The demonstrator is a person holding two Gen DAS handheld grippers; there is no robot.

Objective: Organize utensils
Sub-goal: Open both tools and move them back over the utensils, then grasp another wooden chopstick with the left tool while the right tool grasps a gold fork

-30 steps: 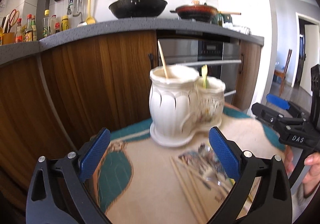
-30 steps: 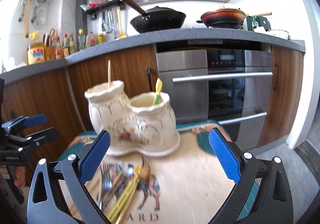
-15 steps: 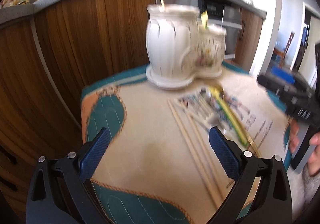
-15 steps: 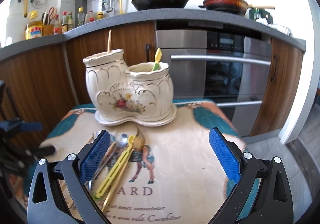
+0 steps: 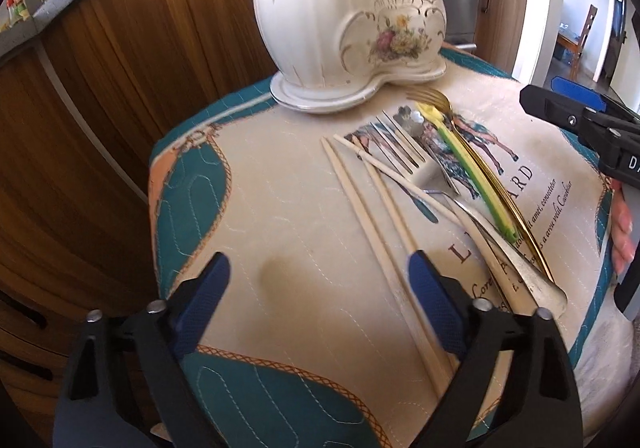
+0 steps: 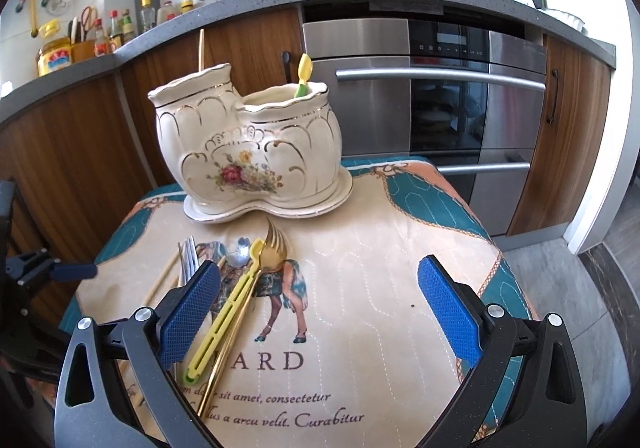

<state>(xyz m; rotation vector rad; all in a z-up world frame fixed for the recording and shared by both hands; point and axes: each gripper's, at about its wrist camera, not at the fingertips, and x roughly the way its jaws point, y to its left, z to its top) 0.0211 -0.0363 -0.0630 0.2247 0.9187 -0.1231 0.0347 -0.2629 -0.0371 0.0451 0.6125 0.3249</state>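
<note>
A loose bundle of utensils lies on a quilted cloth (image 6: pixel 360 288) covering a small desk, just in front of a cream ceramic holder (image 6: pixel 248 151) with gilt trim and a painted rose. In the right wrist view a gold fork (image 6: pixel 256 288) runs from about 7 o'clock up to 1 o'clock, tines toward the holder; a yellow-green utensil (image 6: pixel 224 320) lies alongside, touching it, on the same axis. Silver forks (image 5: pixel 404 151) and pale chopsticks (image 5: pixel 360 203) lie at the bundle's 9 o'clock side, their long axes roughly parallel, tips toward the holder. One chopstick (image 6: pixel 201 47) stands upright in the holder's taller compartment; a yellow-green handle (image 6: pixel 303 77) leans in the lower one.

Printed on the cloth below a horse figure are the letters "ARD" and lines reading "sit amet, consectetur" and "a arcu velit. Curabitur".

The left gripper (image 5: pixel 320 292) hovers over the cloth with its blue fingers spread, having just been narrowing, nothing between them; chopsticks pass under its right finger (image 5: pixel 432 300). The right gripper (image 6: pixel 316 304) stands released, its left finger (image 6: pixel 188 312) overlapping the silver forks in view. Its black body, seen from the left wrist at 3 o'clock, bears the letters "DA".

Behind, at 12 o'clock, a steel oven (image 6: pixel 420 87) sits under a grey counter (image 6: pixel 120 47) carrying two pans.
</note>
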